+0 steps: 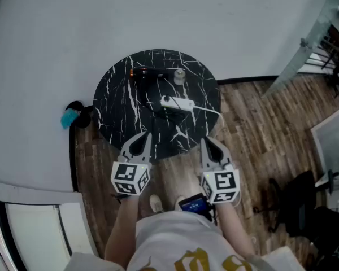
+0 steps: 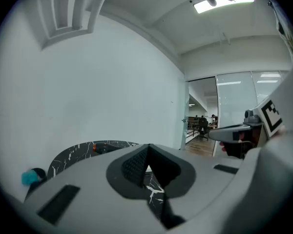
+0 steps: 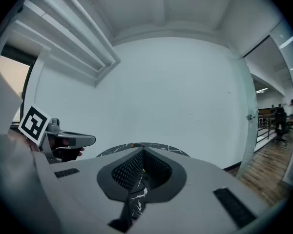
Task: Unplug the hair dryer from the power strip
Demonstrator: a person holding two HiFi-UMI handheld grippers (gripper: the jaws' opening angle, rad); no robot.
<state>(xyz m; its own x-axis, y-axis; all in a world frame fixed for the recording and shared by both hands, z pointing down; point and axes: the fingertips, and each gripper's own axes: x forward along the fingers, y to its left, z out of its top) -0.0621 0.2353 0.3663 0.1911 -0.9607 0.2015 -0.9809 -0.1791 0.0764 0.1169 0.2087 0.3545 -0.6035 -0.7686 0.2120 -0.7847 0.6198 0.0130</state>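
Approaching step: judged not yet begun; both tools hover over the near edge of the round table (image 1: pixel 110 123), well apart from the work.
Left gripper (image 1: pixel 141 138): jaws closed together, nothing between them.
Right gripper (image 1: pixel 207 142): likewise closed and empty.
Task things: hair dryer (image 1: pixel 150 72) lies at the table's far side; white power strip (image 1: pixel 178 103) sits mid-table, its white cord (image 1: pixel 212 113) trailing right.
Doing it well: open one tool to pin the strip, the other to pull the plug straight out.
Head view only: shows the strip and its layout; the plug is too small to make out.
Left gripper view only: a teal thing (image 2: pixel 29 178) by the wall, seen low.
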